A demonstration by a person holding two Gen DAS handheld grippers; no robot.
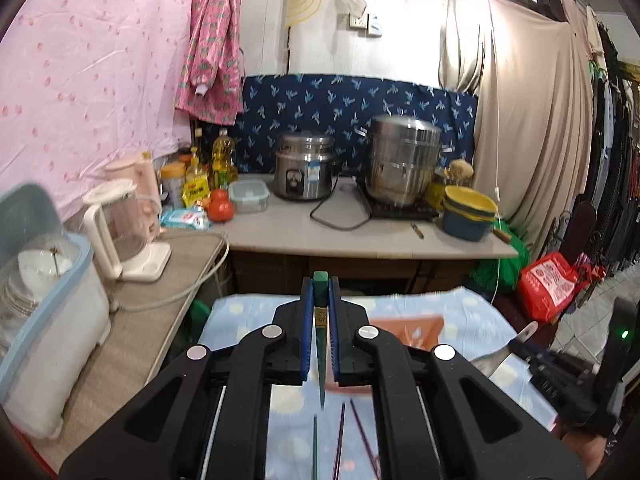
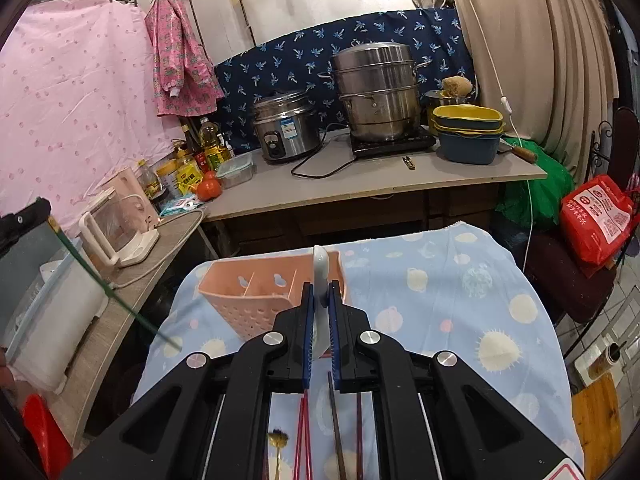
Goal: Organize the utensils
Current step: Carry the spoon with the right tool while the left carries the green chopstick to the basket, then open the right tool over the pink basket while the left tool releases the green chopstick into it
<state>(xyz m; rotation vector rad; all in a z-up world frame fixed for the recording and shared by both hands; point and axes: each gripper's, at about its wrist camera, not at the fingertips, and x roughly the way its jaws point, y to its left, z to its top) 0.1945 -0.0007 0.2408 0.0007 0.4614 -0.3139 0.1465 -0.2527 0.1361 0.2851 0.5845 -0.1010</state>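
nearest the lens: loose chopsticks (image 2: 304, 436) lying on the blue tablecloth (image 2: 440, 312) under my own linkage, with a small gold-ended piece (image 2: 279, 440) just left of them.

left side: my left gripper (image 1: 320, 312) is narrowed onto a green chopstick (image 1: 320, 344), held near its thick end, the thin tip pointing back toward the camera. in the right view that same stick (image 2: 100, 276) hangs in the air over the side counter, well apart from the pink basket (image 2: 256, 300).

centre: the basket stands on the cloth, divided into compartments, slotted walls. i cannot tell whether anything is in it yet.

right side: my right gripper (image 2: 320, 304) is closed on a white spoon (image 2: 321, 276), handle end rising above the fingers, just in front of the basket's right portion. whether the spoon touches the rim i cannot tell.

risks, as judged: the chopstick is pinched far off its middle, so it may swing or slip on the way over. the basket looks light and sits on loose cloth; a spoon catching the rim or divider could tip or push it. both hands arriving together could clash over the opening.
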